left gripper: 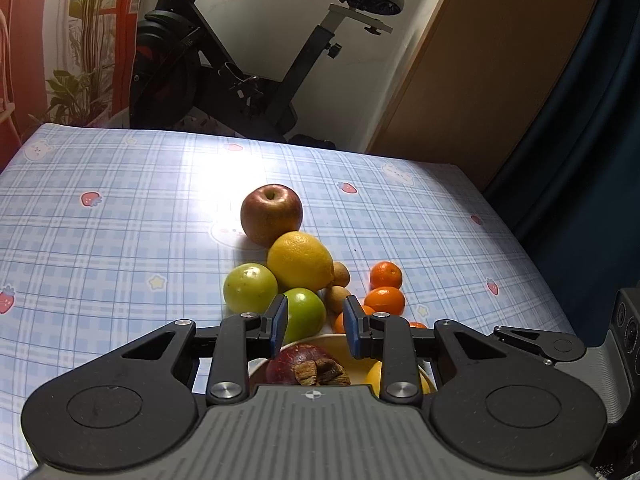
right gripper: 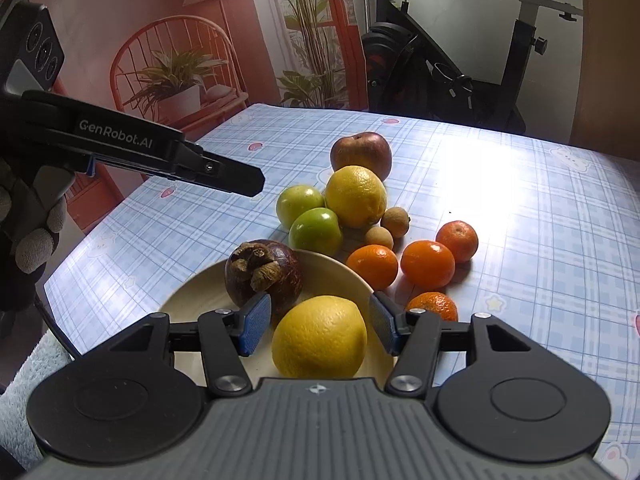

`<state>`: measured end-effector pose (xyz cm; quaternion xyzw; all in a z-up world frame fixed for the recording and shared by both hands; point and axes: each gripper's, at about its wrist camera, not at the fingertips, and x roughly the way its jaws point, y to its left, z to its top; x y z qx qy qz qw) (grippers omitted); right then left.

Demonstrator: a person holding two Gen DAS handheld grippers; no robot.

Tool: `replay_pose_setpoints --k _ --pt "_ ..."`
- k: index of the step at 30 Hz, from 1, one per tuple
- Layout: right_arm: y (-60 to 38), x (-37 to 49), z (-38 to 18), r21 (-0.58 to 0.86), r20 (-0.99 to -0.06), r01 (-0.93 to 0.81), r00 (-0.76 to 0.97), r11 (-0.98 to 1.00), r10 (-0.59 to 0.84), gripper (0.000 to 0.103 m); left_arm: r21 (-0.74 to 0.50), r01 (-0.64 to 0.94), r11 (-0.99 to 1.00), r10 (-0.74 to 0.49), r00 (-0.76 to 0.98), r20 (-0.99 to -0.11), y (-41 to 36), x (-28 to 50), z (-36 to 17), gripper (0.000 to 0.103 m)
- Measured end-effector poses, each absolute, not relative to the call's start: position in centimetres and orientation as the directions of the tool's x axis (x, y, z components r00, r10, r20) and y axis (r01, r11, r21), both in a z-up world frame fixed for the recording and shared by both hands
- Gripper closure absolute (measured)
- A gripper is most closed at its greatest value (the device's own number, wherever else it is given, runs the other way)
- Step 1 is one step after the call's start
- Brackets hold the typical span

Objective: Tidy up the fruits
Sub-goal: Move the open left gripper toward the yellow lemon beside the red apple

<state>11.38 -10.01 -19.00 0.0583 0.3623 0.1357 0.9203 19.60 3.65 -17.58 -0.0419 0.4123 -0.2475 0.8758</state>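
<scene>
A cream plate [right gripper: 192, 300] holds a dark purple mangosteen [right gripper: 264, 272] and a yellow lemon [right gripper: 320, 338]. My right gripper [right gripper: 316, 326] is open, its pads either side of that lemon, just above the plate. On the cloth beyond lie a red apple [right gripper: 361, 154], a second lemon [right gripper: 355, 196], two green fruits [right gripper: 315, 231], two small brown longans [right gripper: 379, 237] and several tangerines [right gripper: 427, 263]. My left gripper [left gripper: 316, 326] is open and empty above the plate's far edge, over the mangosteen [left gripper: 308, 366]; it also shows in the right wrist view [right gripper: 244, 178].
The table has a blue checked cloth [left gripper: 120, 220]. An exercise bike [left gripper: 224, 68] stands behind its far edge, and a wooden door [left gripper: 500, 60] at the right. The cloth left and right of the fruit pile is bare.
</scene>
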Motion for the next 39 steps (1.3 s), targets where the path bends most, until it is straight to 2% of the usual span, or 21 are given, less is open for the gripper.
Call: replay_pose_setpoints --k 9,13,15,18,20,21,28,39 --pt "-12.2 12.6 -18.6 0.16 -0.64 -0.162 0.734 0.974 0.227 0.045 -0.25 0.36 0.899 -0.426 0.581 -0.694 5.7 21.2 -16.9 0.071" --pt "-13.3 13.3 -18.8 0.144 -0.639 -0.152 0.74 0.978 0.209 0.049 -0.226 0.343 0.912 -0.398 0.6 -0.694 6.4 21.9 -16.9 0.071" --pt "-13.6 13.8 -19.0 0.135 -0.642 -0.158 0.738 0.978 0.208 0.054 -0.219 0.333 0.917 -0.387 0.606 -0.695 6.6 22.4 -17.1 0.071" --pt "-13.9 14.9 -19.2 0.124 -0.645 -0.176 0.734 0.977 0.214 0.07 -0.221 0.321 0.921 -0.379 0.603 -0.702 6.7 23.0 -17.4 0.071" --pt "-14.3 15.9 -19.3 0.125 -0.641 -0.183 0.735 0.975 0.22 0.087 -0.22 0.319 0.922 -0.376 0.601 -0.705 6.5 23.5 -17.7 0.071" --pt "-14.4 16.5 -19.3 0.128 -0.638 -0.186 0.736 0.974 0.225 0.089 -0.215 0.319 0.923 -0.373 0.602 -0.706 6.3 23.7 -17.9 0.072" --pt "-14.3 20.9 -20.4 0.12 -0.653 -0.232 0.714 0.965 0.253 0.089 -0.174 0.296 0.939 -0.328 0.625 -0.708 4.8 24.4 -18.7 0.072" --pt "-13.9 23.4 -22.2 0.153 -0.684 -0.298 0.657 0.942 0.318 0.086 -0.169 0.317 0.933 -0.336 0.606 -0.721 3.7 25.7 -19.4 0.072"
